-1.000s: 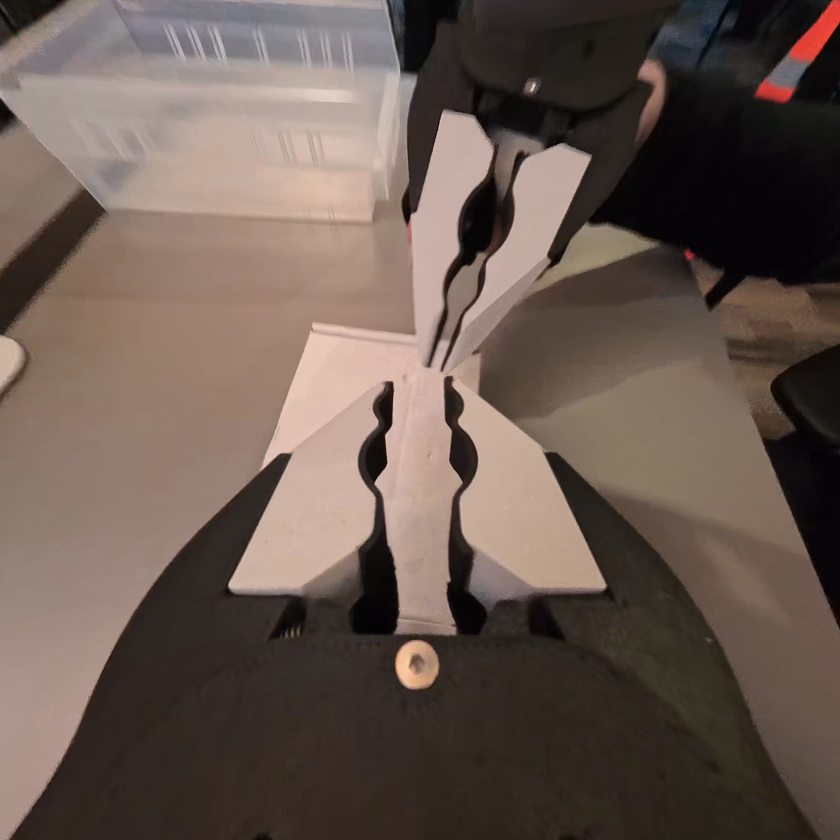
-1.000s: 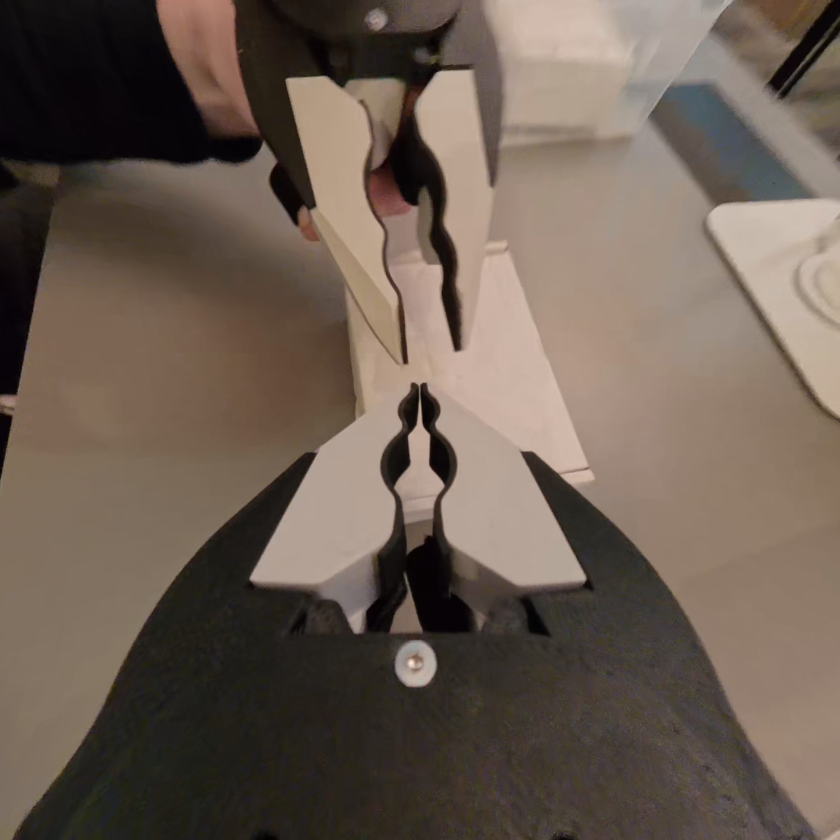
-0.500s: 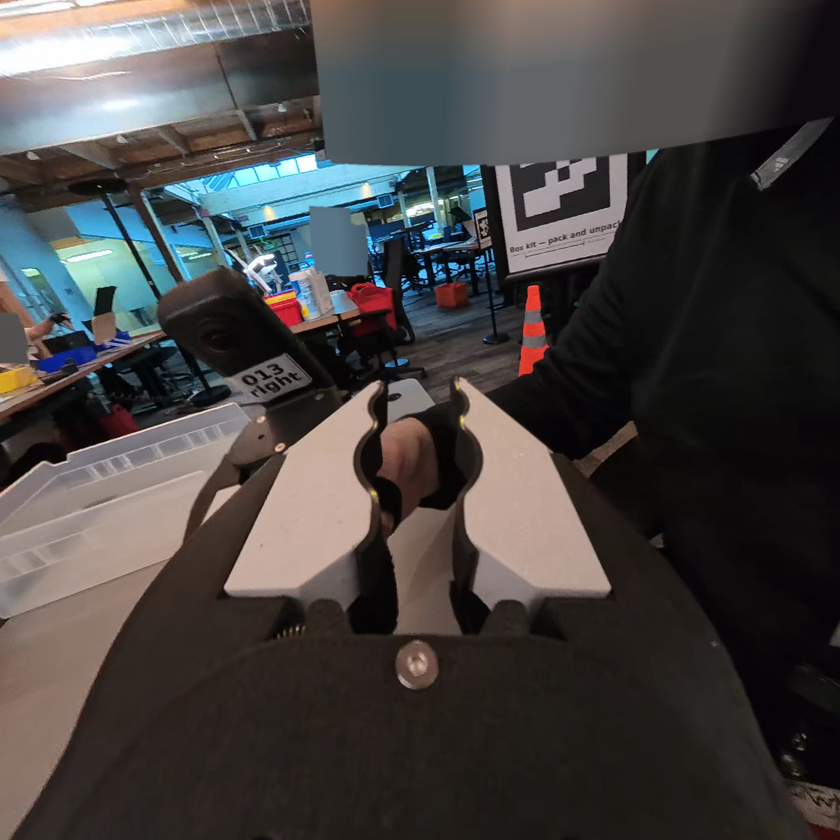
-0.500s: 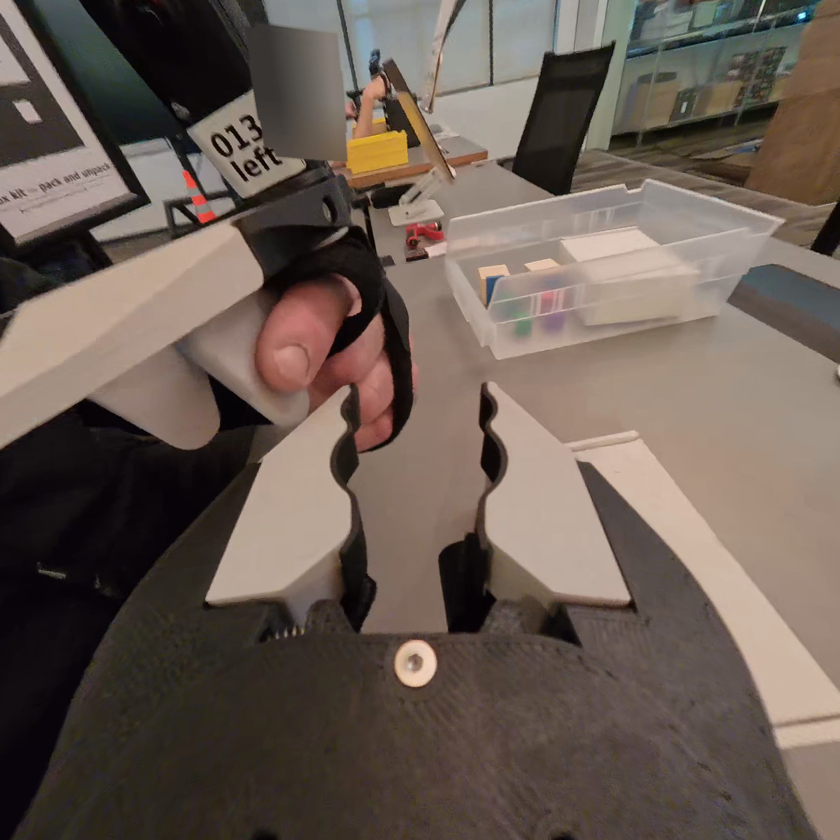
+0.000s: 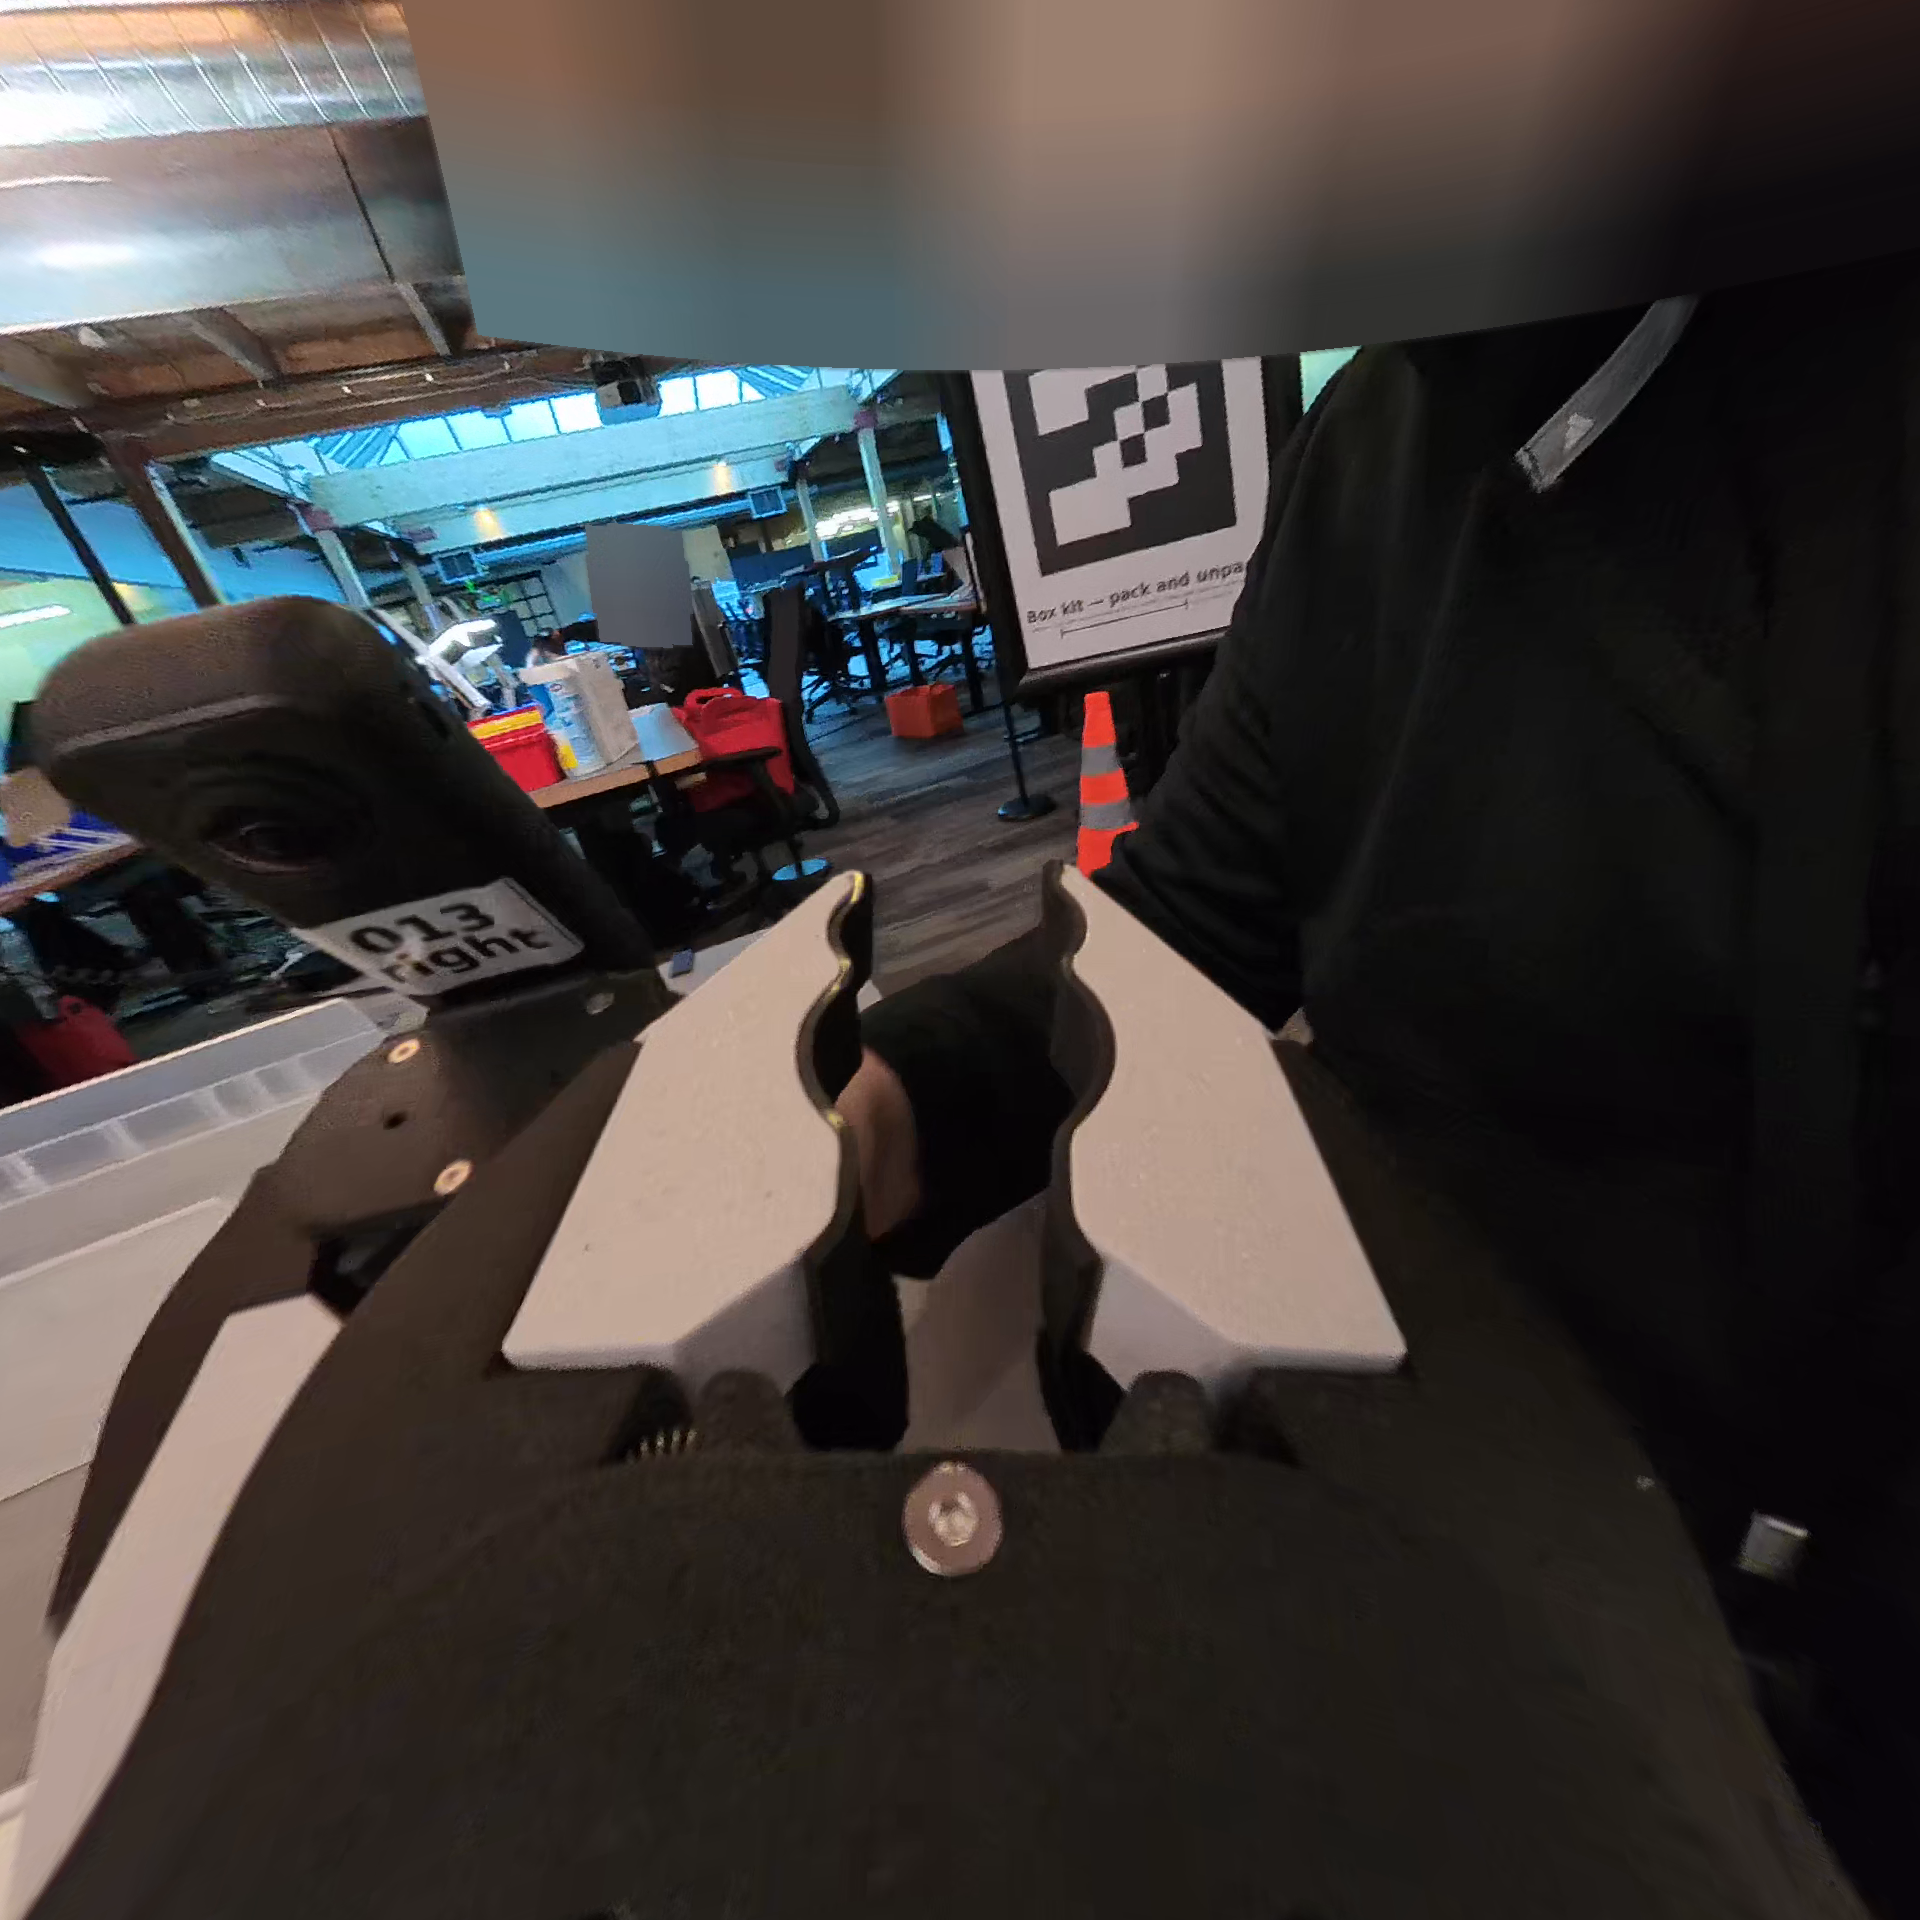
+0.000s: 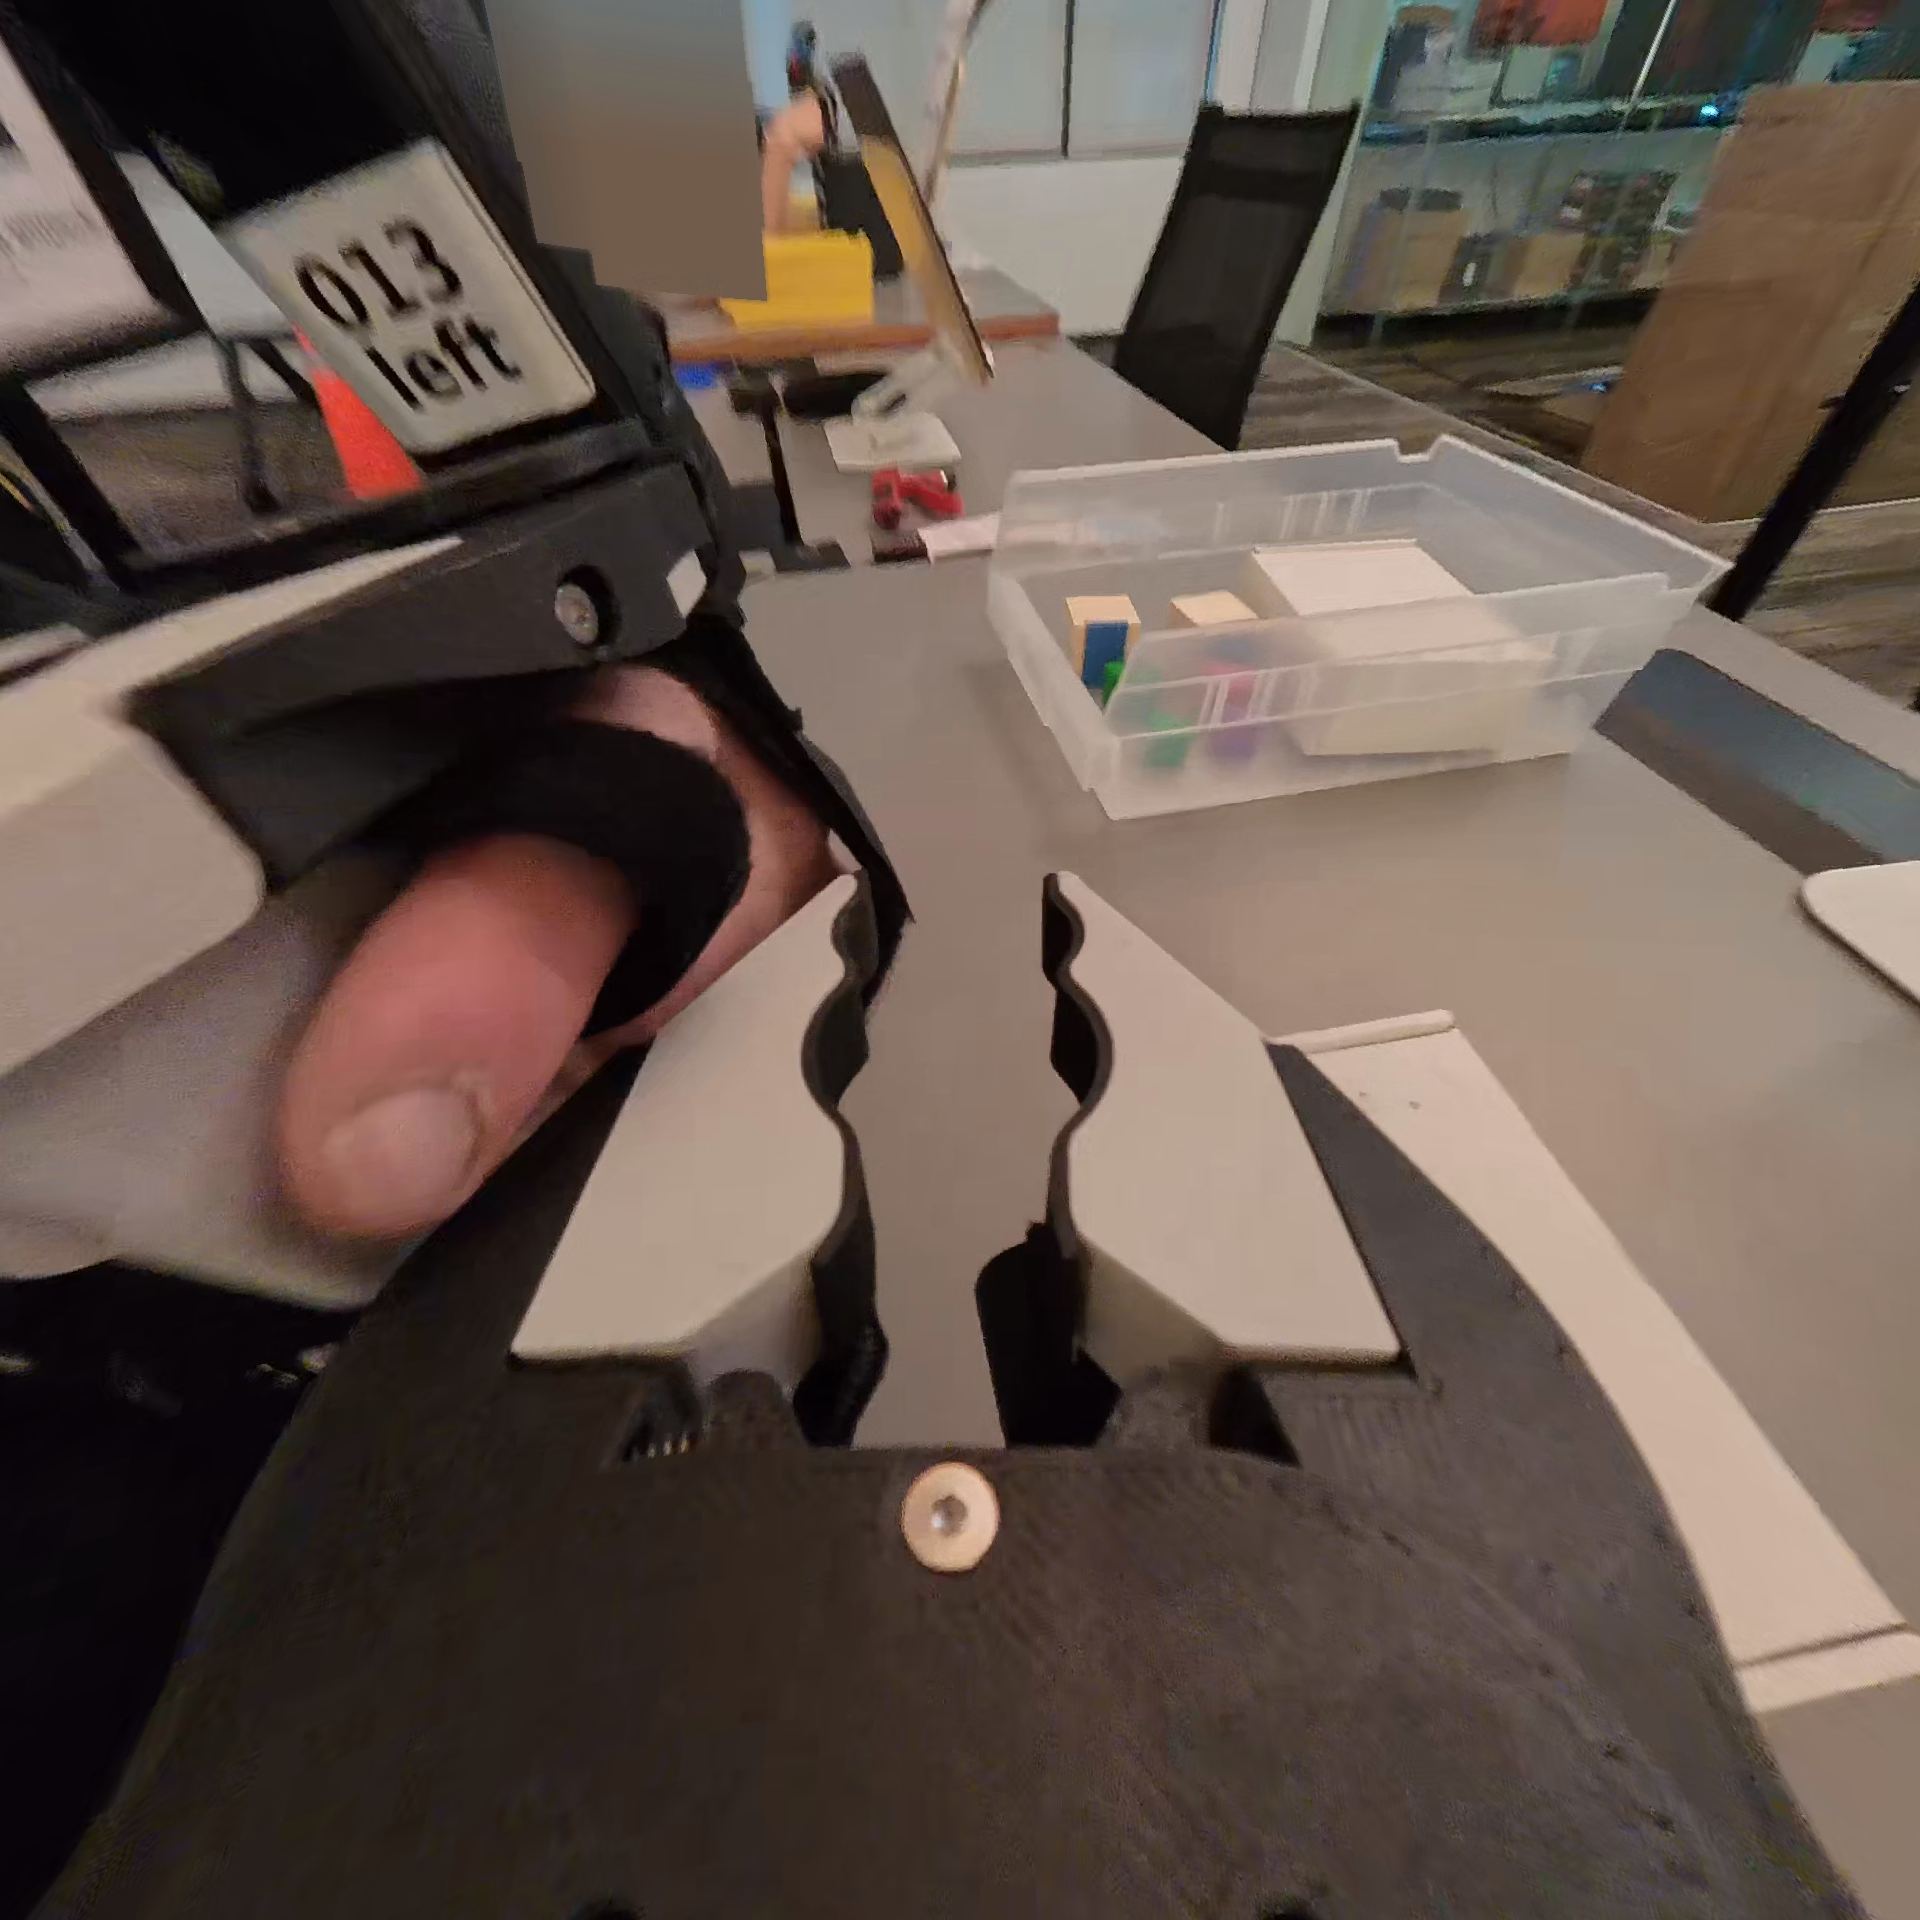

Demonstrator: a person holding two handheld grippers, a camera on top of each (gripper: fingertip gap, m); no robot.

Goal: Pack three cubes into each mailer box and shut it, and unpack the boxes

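Observation:
My left gripper (image 5: 961, 894) is open and empty, raised off the table and pointing at a person in black. My right gripper (image 6: 951, 894) is open and empty, pointing over the grey table (image 6: 1351, 935). The two devices sit close, side by side; each shows in the other's view, held by a gloved hand (image 6: 447, 1039). A flat white mailer box (image 6: 1507, 1299) lies on the table just right of my right gripper. A clear bin (image 6: 1558, 582) farther back holds coloured cubes (image 6: 1101, 634) and white mailer boxes (image 6: 1361, 582).
A white rounded object (image 6: 1870, 914) lies at the table's right edge. A clear bin (image 5: 104, 1143) shows at the left of the left wrist view. Behind are office desks, a black chair (image 6: 1226, 260), an orange cone (image 5: 1101, 790) and a sign board (image 5: 1132, 499).
One second ago both grippers pointed down at the flat box, the left one shut on its flap, the right one shut. Both have let go, opened and tilted up off the table.

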